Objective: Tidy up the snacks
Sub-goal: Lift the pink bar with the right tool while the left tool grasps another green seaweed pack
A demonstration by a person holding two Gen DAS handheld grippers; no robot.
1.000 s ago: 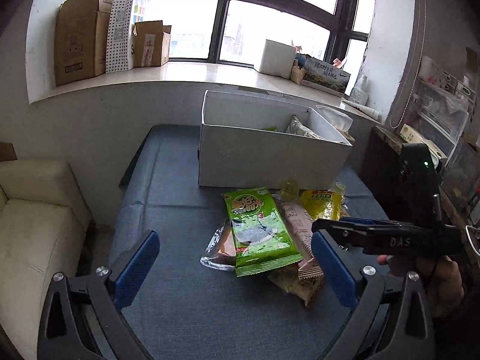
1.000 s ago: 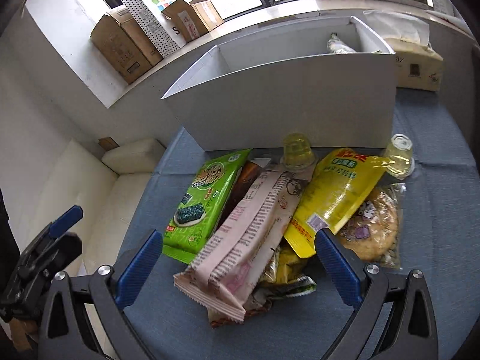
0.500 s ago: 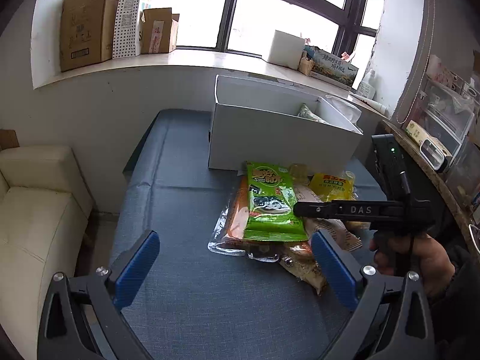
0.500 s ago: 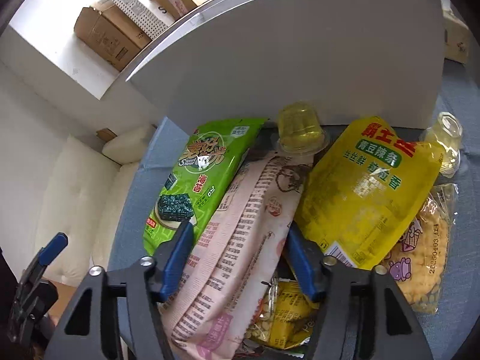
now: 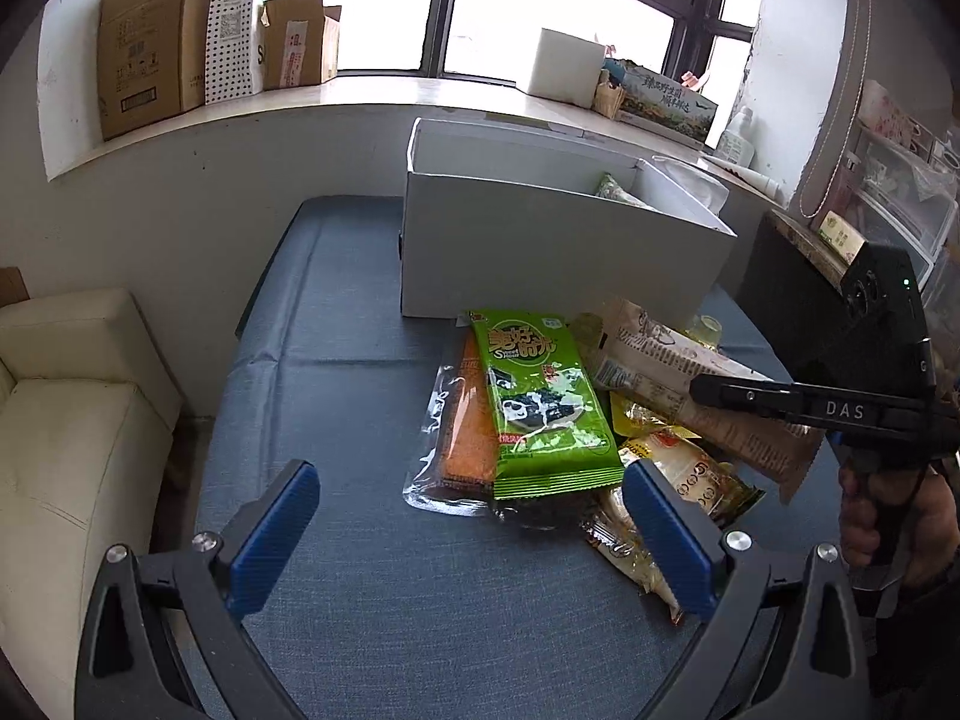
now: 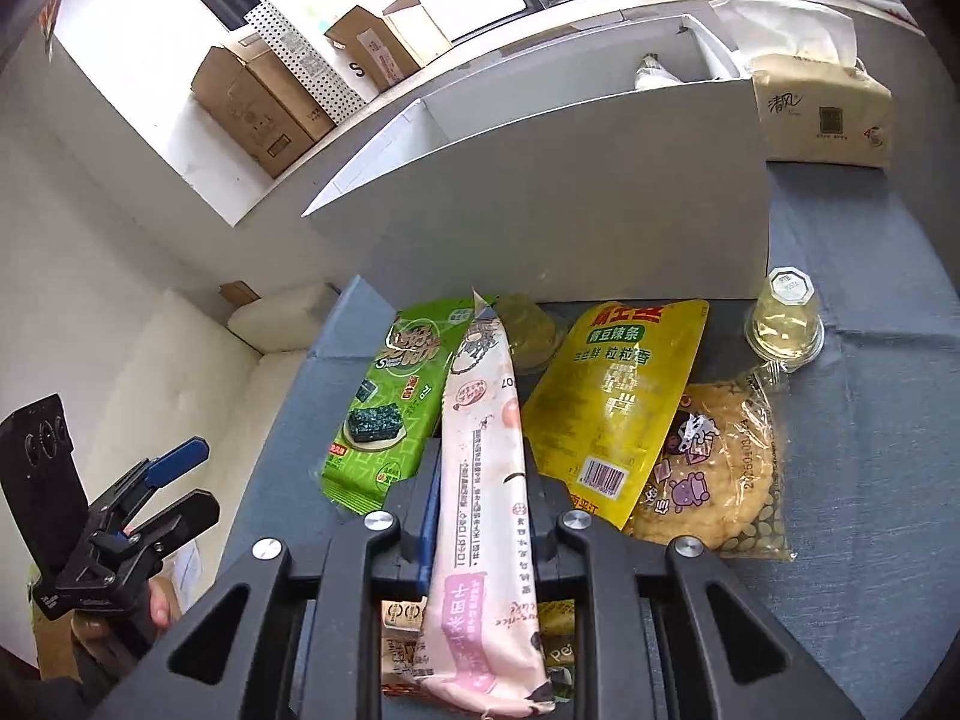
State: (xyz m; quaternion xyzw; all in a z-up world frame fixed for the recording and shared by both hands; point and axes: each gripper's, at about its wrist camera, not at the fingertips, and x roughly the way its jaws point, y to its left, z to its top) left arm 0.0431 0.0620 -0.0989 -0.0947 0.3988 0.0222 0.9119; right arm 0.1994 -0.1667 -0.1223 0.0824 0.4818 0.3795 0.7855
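Pink packet (image 6: 480, 498) lengthwise between right gripper (image 6: 480, 516) fingers, toward box (image 6: 570, 216)

Snacks under the pink packet (image 6: 483, 480) are mostly hidden; the white box's (image 5: 540, 252) contents perhaps one bag

Long snack packet (image 6: 486, 516), centre frame: pale pink with dark print. Seaweed packet (image 6: 393, 396), left of it: bright green, dark green squares pictured. Pouch (image 6: 618, 402), right of centre: yellow with a green label band and black barcode. Storage box (image 6: 576, 204), upper centre: plain white. Counter (image 6: 870, 480) covering: blue-grey fabric. Paper bag (image 5: 231, 18), upper left: white with black dots. Gripper pads (image 5: 273, 534), lower frame: blue.
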